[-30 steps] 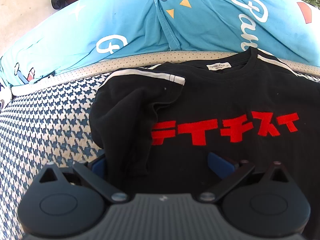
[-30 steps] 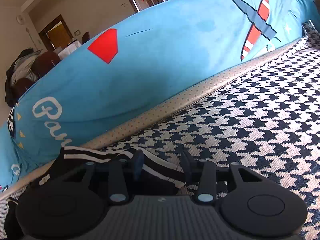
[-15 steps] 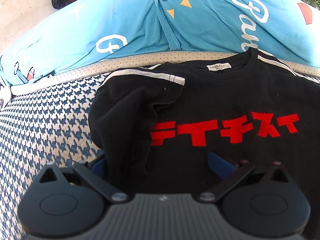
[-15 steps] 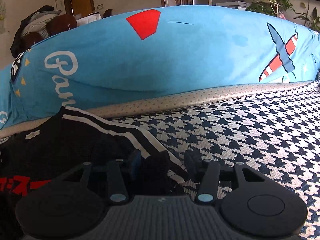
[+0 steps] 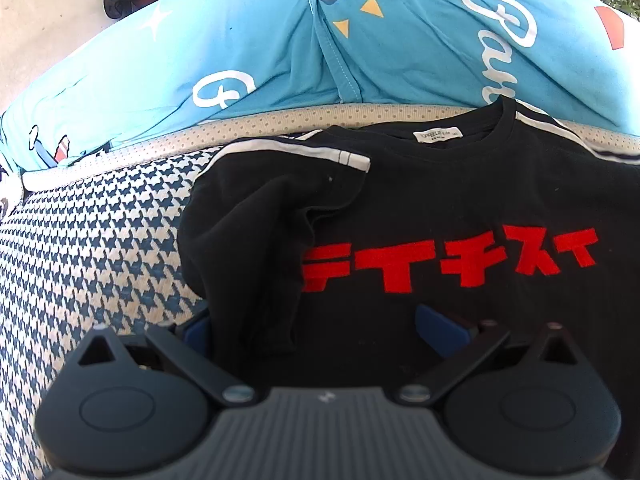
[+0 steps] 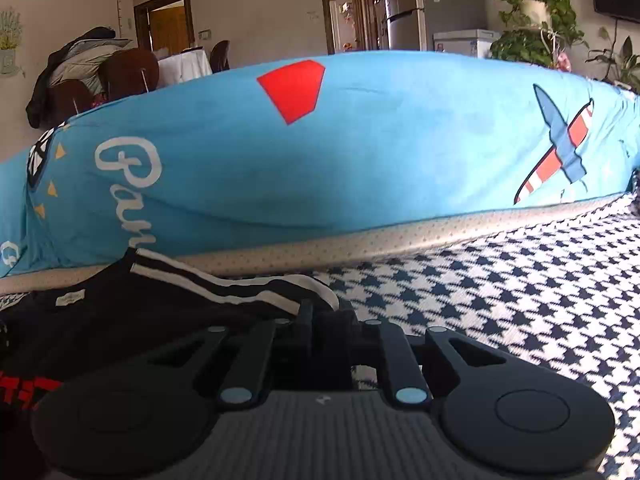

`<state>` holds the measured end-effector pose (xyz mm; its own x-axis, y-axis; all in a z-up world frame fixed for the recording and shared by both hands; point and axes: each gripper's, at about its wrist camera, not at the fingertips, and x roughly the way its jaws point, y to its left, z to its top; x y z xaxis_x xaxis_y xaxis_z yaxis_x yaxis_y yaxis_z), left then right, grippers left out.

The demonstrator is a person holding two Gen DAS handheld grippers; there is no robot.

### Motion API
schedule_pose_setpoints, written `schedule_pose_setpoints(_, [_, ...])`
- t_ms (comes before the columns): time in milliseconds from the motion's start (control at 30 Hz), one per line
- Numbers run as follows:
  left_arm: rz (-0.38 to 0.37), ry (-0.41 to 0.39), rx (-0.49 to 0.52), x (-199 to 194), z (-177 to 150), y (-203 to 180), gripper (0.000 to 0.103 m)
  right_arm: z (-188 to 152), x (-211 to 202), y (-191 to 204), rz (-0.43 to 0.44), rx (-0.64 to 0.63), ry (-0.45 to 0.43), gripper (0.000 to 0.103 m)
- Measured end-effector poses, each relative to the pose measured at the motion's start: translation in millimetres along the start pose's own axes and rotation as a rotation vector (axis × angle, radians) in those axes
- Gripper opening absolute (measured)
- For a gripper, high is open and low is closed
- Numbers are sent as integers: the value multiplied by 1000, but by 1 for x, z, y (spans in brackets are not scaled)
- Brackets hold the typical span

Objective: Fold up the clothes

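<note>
A black T-shirt (image 5: 460, 200) with red lettering and white shoulder stripes lies flat on a houndstooth cover (image 5: 92, 240). Its left sleeve (image 5: 256, 248) is folded in over the chest. My left gripper (image 5: 316, 324) is open, its blue pads on either side of the folded sleeve's lower end. In the right wrist view my right gripper (image 6: 326, 320) is shut on the striped right sleeve (image 6: 256, 292) at the shirt's (image 6: 120, 320) edge.
A long blue printed cushion (image 5: 400, 48) runs along the far side behind the shirt; it also fills the right wrist view (image 6: 360, 152). Bare houndstooth cover (image 6: 520, 280) lies to the right of the shirt. Chairs, doors, a fridge and plants stand beyond.
My right gripper has swung to face the cushion squarely and closed its fingers on the striped sleeve. The left gripper and the folded left sleeve have not moved.
</note>
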<state>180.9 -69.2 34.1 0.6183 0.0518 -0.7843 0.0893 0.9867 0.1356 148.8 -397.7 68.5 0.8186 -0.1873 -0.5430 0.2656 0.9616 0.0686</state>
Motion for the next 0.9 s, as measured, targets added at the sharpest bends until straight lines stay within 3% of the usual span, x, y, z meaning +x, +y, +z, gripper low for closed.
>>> schedule_pose_setpoints(267, [8, -5, 5, -1, 1, -1, 103, 11, 14, 8, -84, -90, -73, 13])
schedule_pose_setpoints(500, [-3, -3, 20, -2, 1, -1, 103, -4, 43, -9, -126, -20, 11, 14])
schedule_pose_setpoints(700, [-5, -2, 27, -3, 0, -2, 103, 9, 25, -24, -148, 65, -14, 25])
schedule_pose_setpoints(900, [-13, -10, 31, -9, -1, -4, 103, 12, -7, -48, -140, 159, -8, 26])
